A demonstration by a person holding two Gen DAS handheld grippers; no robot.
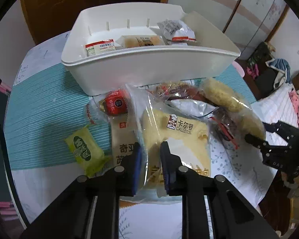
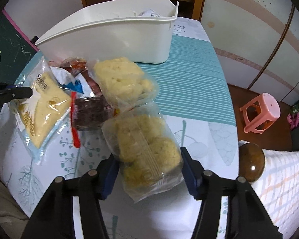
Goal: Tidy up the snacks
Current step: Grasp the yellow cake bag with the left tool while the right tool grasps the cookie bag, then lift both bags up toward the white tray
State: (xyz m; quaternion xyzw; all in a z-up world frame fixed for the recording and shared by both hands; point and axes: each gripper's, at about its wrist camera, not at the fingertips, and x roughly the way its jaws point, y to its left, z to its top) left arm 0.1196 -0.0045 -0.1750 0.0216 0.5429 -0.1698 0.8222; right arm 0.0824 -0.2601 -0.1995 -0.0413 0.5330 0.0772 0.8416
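white plastic bin point(image 1: 149, 67) stands at the far side of the table point(image 1: 39, 99), which is covered with a cloth of teal stripes and leaf drawings. inside the bin some small snack packets point(image 1: 138, 40) already lie on the bottom, and one more wrapped packet point(image 1: 174, 28) leans in the right corner.

in front of the bin there is a heap of snacks. the left gripper point(image 1: 151, 159) has its two blue pads nearly together, and they pinch the clear edge of a yellow cake bag point(image 1: 175, 131) with the word "calleton" on it. this bag lies tilted over a beige packet point(image 1: 122, 139). a small green packet point(image 1: 85, 149) lies just beside, on the left, and a red round snack point(image 1: 116, 103) is near the wall of the bin.

the right gripper point(image 2: 149, 167) is about half open, and a clear bag of pale crumbly cakes point(image 2: 147, 147) sits between its blue pads; both pads touch the sides of the bag. behind it lies another bag of pale cakes point(image 2: 121, 79), and a dark brown cake in a wrapper point(image 2: 89, 111) with a red strip is between that one and the yellow cake bag.

a pink stool point(image 2: 261, 113) stands on the floor, well apart from the table.
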